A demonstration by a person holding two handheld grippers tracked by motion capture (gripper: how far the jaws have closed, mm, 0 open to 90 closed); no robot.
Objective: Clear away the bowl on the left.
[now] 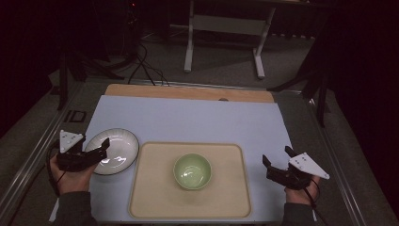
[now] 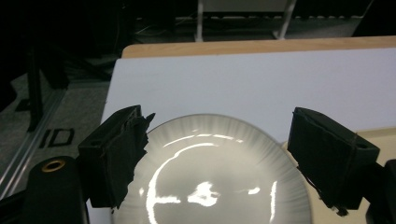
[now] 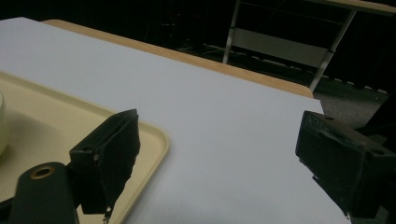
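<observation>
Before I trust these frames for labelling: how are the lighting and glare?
High view: dim, surroundings nearly black, mild sheen on the white plate and green bowl. Left gripper view: bright streaky glare on the plate. Right gripper view: even light on the tray, near jaws soft.

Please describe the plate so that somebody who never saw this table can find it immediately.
Start at the beige tray in the middle of the pale blue table; the plate lies just off the tray's left edge, under the open left tool. Unlike the deep green bowl on the tray, it is white, shallow and ribbed.
</observation>
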